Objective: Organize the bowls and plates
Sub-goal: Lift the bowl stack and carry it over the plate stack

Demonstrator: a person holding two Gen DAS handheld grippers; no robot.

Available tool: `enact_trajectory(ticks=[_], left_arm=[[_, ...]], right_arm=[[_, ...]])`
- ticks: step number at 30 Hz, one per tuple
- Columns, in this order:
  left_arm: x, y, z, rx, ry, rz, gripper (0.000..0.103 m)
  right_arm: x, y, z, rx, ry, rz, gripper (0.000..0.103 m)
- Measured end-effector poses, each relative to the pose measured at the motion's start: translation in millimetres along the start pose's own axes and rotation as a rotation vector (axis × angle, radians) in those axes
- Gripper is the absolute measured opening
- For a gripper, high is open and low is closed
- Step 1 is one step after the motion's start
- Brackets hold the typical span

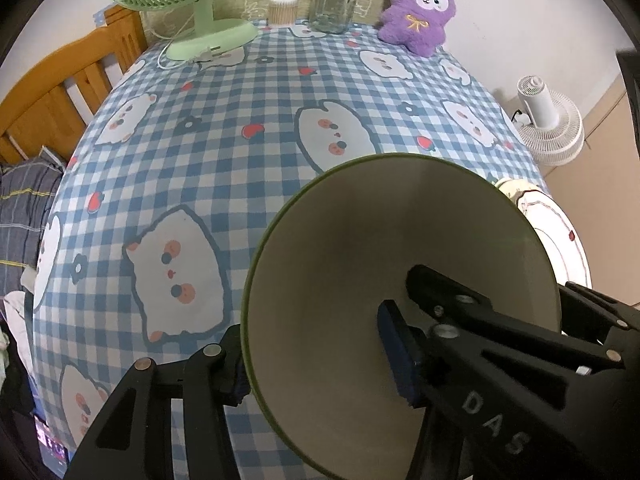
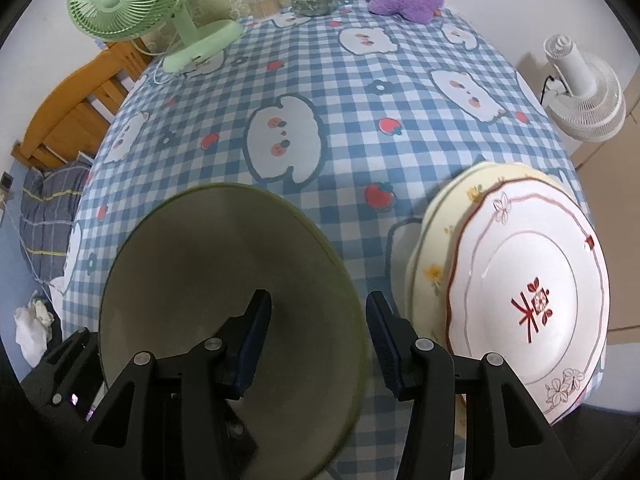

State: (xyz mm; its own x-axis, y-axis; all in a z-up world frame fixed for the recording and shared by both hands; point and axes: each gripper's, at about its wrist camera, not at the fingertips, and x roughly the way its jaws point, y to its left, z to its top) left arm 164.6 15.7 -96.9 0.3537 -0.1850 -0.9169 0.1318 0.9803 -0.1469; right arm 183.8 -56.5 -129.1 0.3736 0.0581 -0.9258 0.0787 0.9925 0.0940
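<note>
left wrist view: both grippers, left gripper [image 1: 316,352] and right gripper [image 2: 318,338], straddle the green bowl [image 1: 380,264] rim (whether clamped, cannot tell); next, likely carry it right toward the 2 plates [image 2: 520,280].

White raised letters "DAS" run along the black arm of the left gripper [image 1: 322,354]. On the white plate [image 2: 528,304], a red character sits in the middle, too stylised to read for sure. The tag on the purple plush toy [image 1: 418,12] is too small to read.

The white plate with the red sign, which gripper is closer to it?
Right. The right gripper straddles the green bowl's rim right beside the white plate. The left gripper holds the bowl's far rim, away from the plate.
</note>
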Motion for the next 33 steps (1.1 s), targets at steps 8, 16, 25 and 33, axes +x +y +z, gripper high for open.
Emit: enact_trajectory(ticks=[8, 16, 25, 33], left_arm=[[-2.1, -1.6, -2.3, 0.026, -0.017, 0.003, 0.051], [-1.4, 0.0, -2.0, 0.015, -0.003, 0.005, 0.050], [-1.7, -2.7, -2.2, 0.032, -0.029, 0.013, 0.051], [-1.9, -4.6, 0.2, 0.051, -0.003, 0.001, 0.050]], right_arm=[[-0.2, 0.5, -4.0, 0.016, 0.004, 0.003, 0.042], [-0.5, 2.6, -2.4, 0.035, 0.011, -0.018, 0.043], [3.4, -0.1, -5.1, 0.042, -0.014, 0.021, 0.049], [1.7, 0.0, -5.0, 0.071, 0.012, -0.001, 0.048]])
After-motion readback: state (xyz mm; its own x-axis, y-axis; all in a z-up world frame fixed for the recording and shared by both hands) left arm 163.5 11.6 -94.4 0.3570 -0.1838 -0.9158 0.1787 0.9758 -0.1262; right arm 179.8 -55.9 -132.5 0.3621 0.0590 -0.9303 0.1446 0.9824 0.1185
